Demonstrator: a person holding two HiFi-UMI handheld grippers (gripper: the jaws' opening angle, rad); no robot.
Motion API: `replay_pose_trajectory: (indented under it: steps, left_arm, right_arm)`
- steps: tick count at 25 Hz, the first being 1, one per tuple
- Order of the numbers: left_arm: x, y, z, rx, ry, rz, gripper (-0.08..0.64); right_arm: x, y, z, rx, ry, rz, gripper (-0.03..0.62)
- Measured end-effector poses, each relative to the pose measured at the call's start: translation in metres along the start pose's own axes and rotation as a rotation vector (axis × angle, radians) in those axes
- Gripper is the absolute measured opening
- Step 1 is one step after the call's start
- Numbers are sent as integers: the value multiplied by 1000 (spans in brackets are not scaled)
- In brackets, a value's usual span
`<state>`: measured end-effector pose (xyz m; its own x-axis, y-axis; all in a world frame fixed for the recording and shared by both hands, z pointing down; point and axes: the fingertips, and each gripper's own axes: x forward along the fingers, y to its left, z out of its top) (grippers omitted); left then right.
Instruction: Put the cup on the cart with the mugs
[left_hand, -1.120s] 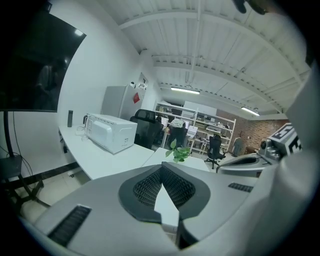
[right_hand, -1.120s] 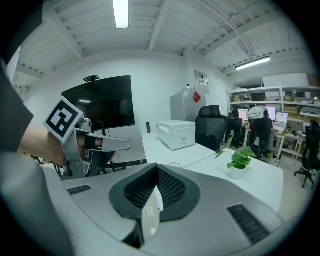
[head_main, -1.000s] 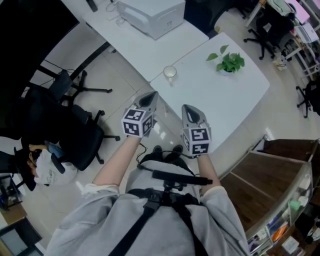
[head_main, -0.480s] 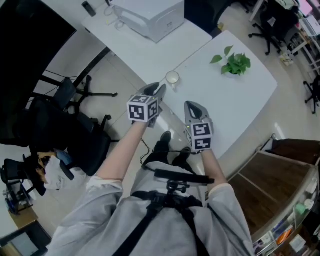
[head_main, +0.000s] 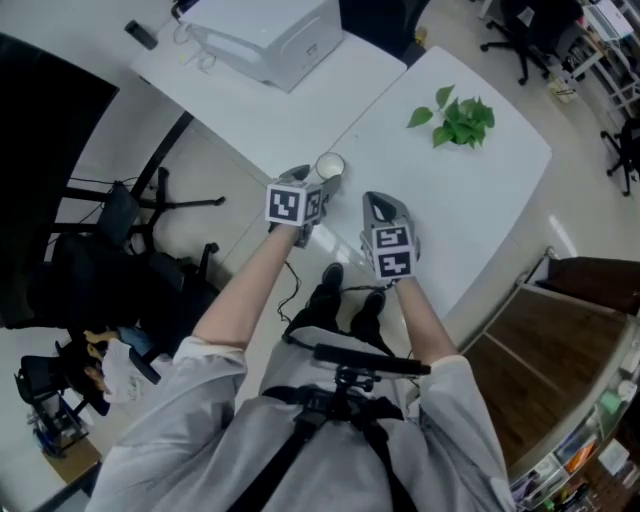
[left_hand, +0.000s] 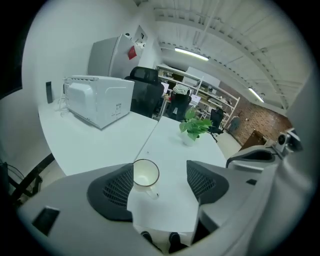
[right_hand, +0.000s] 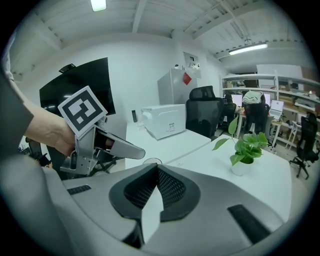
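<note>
A white cup (head_main: 329, 165) with a thin dark rim stands near the front corner of the white table (head_main: 430, 200). My left gripper (head_main: 308, 181) hovers just in front of it, and its jaws are opening. In the left gripper view the cup (left_hand: 145, 173) sits between the two pads, close to the left pad (left_hand: 116, 189), with nothing pressing on it. My right gripper (head_main: 381, 207) is to the right over the table edge. Its jaws (right_hand: 156, 180) are shut with nothing in them. The cup's rim (right_hand: 151, 161) just peeks above them.
A potted green plant (head_main: 455, 118) stands farther back on the same table. A white printer (head_main: 265, 30) sits on the adjoining desk (head_main: 300, 110) to the left. Black office chairs (head_main: 120, 250) stand on the floor at left. No cart or mugs are in view.
Both grippers have moved forward toward the table. The left one has closed in on the cup and now sits right in front of it.
</note>
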<state>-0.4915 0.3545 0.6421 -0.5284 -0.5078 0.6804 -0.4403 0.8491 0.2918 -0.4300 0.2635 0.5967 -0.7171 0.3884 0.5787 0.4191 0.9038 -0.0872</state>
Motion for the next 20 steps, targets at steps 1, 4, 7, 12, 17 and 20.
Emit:
replay_pose_trajectory:
  steps: [1,4,7,12,17,20]
  left_arm:
    - [7,2,0,5,16,0,333]
    - [27,5,-3,37,72,-10,387]
    - [46,3,-11,59,137,-38,416]
    - [74,11,-22,94,212,-51,437]
    - [93,15,-30,124,265,-63,445]
    - [102,20,-36,143,296,-53,445]
  right_arm:
    - [6,-5,-3,0,12,-6,8]
    - [25,-21,-10,15,45,-33,8]
    - [43,-33,-15,26,73,-46,6]
    - [66,-46,-22,43,118,-38,7]
    - [77,-56,-28,69,138,-54,7]
    - [81,-62,-31,76,149,-66,7]
